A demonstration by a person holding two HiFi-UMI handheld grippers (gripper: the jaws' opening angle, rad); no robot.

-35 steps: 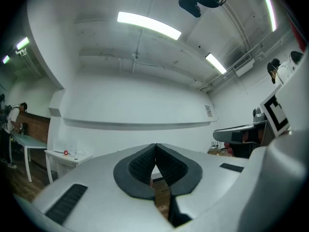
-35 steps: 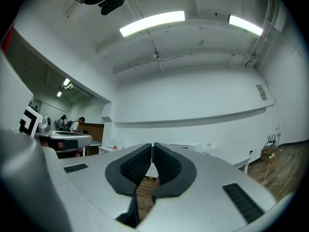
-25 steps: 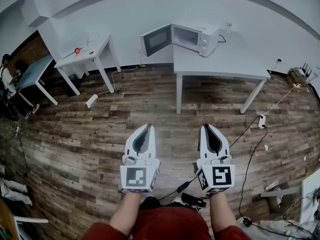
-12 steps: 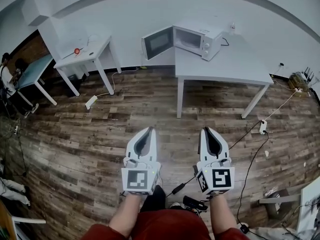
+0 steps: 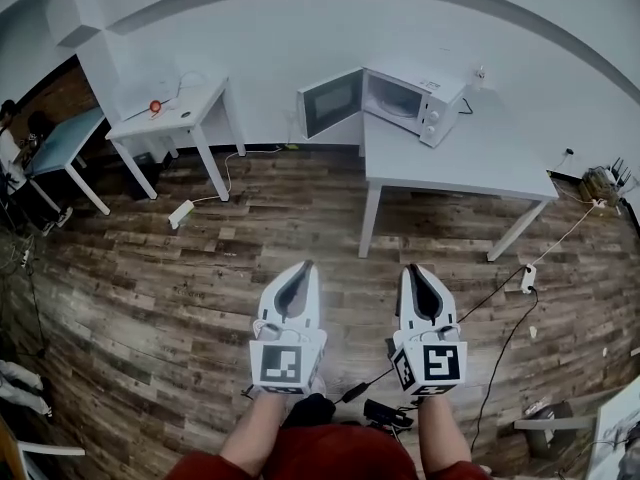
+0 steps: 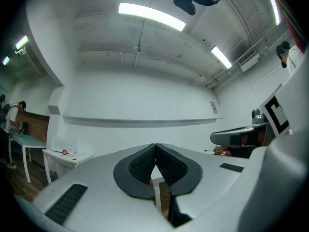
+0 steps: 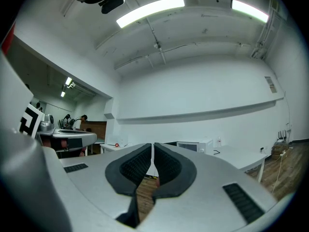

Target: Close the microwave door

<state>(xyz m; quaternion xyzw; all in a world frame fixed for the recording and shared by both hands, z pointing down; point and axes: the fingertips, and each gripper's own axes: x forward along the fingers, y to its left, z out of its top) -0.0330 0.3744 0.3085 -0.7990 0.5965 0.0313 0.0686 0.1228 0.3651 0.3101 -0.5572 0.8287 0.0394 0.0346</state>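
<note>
A white microwave (image 5: 412,100) stands on the far left corner of a white table (image 5: 470,158) against the wall, its door (image 5: 331,101) swung wide open to the left. In the right gripper view the microwave (image 7: 192,146) shows small, just right of the jaws. My left gripper (image 5: 308,264) and right gripper (image 5: 411,267) are held side by side over the wooden floor, well short of the table. Both are shut with nothing between their pads. The left gripper (image 6: 155,146) points at the white wall, and the right gripper (image 7: 153,144) does likewise.
A smaller white table (image 5: 170,113) with a red object (image 5: 155,105) stands at the back left, a blue-topped table (image 5: 60,143) beyond it. Cables and a power strip (image 5: 180,213) lie on the floor, more cables (image 5: 500,308) run at the right. A person stands at the far left edge.
Both grippers, still shut, have moved forward over the floor. The microwave and its table sit lower and further right in the head view than a second ago.
</note>
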